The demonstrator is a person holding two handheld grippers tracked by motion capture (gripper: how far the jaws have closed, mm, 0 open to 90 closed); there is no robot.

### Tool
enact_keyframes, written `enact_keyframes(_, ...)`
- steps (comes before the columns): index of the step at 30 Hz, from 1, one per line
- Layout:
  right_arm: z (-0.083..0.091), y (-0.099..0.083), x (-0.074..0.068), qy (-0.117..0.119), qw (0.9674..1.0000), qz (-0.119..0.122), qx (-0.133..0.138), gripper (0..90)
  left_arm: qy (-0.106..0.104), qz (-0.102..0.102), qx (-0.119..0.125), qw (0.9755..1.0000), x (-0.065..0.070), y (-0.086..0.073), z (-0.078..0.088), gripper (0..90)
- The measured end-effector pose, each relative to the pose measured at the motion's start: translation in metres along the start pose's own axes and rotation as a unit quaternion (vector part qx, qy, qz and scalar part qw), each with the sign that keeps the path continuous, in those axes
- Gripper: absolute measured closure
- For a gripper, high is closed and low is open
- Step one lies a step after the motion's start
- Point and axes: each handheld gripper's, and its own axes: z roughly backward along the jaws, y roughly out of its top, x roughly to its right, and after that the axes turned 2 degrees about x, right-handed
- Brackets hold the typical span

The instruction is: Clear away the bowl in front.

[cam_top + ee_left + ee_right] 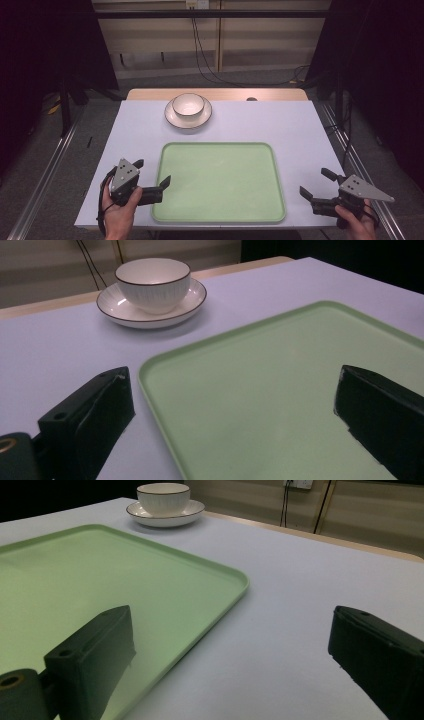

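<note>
I hold both grippers wide apart — left gripper (152, 172) straddling the green tray's (218, 212) edge, right gripper (316, 183) beside it.

1. The left black hand-held gripper (153, 173), topped by a grey three-cornered plate, sat in the person's left hand (119, 212) with its jaws spread wide and nothing between them.
2. The right black hand-held gripper (316, 183), gripped by the right hand (356, 225), likewise gaped open and empty, its jaws pointing up-left.
</note>
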Motion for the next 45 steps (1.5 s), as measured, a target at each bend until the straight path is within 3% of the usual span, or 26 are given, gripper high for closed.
enact_keyframes(6, 0.000, 0.000, 0.000, 0.003, 1.0000, 0.001, 0.003, 4.3, 0.013, 0.003, 0.003, 0.9999, -0.010, 0.003, -0.012, 2.4)
enact_keyframes(9, 0.000, 0.000, 0.000, 0.002, 1.0000, 0.000, 0.002, 4.3, 0.015, 0.015, 0.008, 0.9997, -0.015, 0.004, -0.018, 2.4)
enact_keyframes(13, 0.000, 0.000, 0.000, 0.005, 1.0000, 0.000, 0.001, 4.4, 0.025, 0.011, 0.010, 0.9996, -0.020, 0.008, -0.027, 2.4)
enact_keyframes(17, 0.000, 0.000, 0.000, 0.005, 1.0000, 0.002, 0.002, 4.4, 0.018, 0.004, 0.009, 0.9998, -0.023, 0.013, -0.037, 2.3)
enact_keyframes(22, 0.000, 0.000, 0.001, 0.010, 0.9999, 0.001, 0.002, 4.4, 0.005, -0.009, -0.008, 0.9999, -0.027, 0.018, -0.047, 2.2)
enact_keyframes(24, 0.000, 0.000, 0.001, 0.011, 0.9999, 0.000, 0.002, 4.4, 0.010, -0.018, -0.009, 0.9998, -0.030, 0.022, -0.048, 2.8)
enact_keyframes(30, -0.001, 0.000, 0.000, 0.013, 0.9999, 0.002, 0.001, 4.4, -0.003, -0.018, -0.015, 0.9997, -0.033, 0.026, -0.061, 2.0)
enact_keyframes(32, -0.001, 0.000, 0.000, 0.011, 0.9999, 0.002, 0.001, 4.4, 0.000, -0.023, -0.023, 0.9995, -0.036, 0.026, -0.066, 2.6)
enact_keyframes(33, -0.001, 0.000, 0.000, 0.013, 0.9999, 0.001, 0.000, 4.4, 0.004, -0.016, -0.027, 0.9995, -0.038, 0.025, -0.070, 2.7)
enact_keyframes(34, -0.001, 0.000, 0.000, 0.012, 0.9999, 0.003, -0.001, 4.4, 0.013, -0.024, -0.031, 0.9991, -0.040, 0.025, -0.072, 3.1)
enact_keyframes(38, -0.003, 0.000, -0.002, 0.020, 0.9998, 0.007, 0.000, 4.4, 0.014, -0.015, -0.036, 0.9991, -0.048, 0.029, -0.085, 3.8)
enact_keyframes(43, -0.003, 0.000, -0.003, 0.028, 0.9996, 0.009, -0.005, 4.4, 0.004, -0.008, -0.036, 0.9993, -0.056, 0.039, -0.100, 3.7)
enact_keyframes(45, -0.003, -0.001, -0.002, 0.029, 0.9995, 0.009, -0.004, 4.4, -0.023, 0.006, -0.043, 0.9988, -0.058, 0.041, -0.108, 3.9)
